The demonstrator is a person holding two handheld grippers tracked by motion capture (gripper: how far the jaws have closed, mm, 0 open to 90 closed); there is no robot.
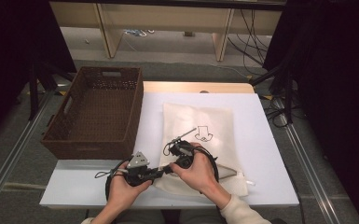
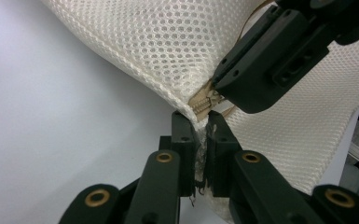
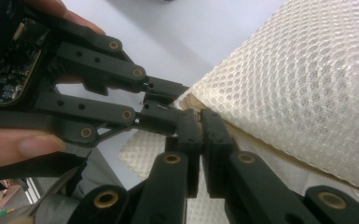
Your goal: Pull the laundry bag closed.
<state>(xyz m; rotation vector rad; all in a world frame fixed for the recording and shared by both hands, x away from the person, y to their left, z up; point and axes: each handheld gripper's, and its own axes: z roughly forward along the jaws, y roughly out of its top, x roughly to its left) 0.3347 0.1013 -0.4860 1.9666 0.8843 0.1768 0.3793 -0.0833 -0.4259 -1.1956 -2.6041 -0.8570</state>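
Black jaws of both grippers clamped on one corner of a white mesh bag.

Left gripper [image 2: 200, 140] pinched the honeycomb-textured mesh bag [image 2: 168, 46] at its corner beside the tan zipper [image 2: 204, 101]; right gripper [image 3: 200, 135] was clenched at the zipper end, its hold partly hidden. Bag lay flat at the white table [image 1: 265, 140] front, its near edge hidden by hands; a brown woven basket [image 1: 95, 112] stood left.

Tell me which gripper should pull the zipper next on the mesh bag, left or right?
Right, probably. The right gripper is shut at the zipper, while the left gripper pinches the mesh bag corner, anchoring it.
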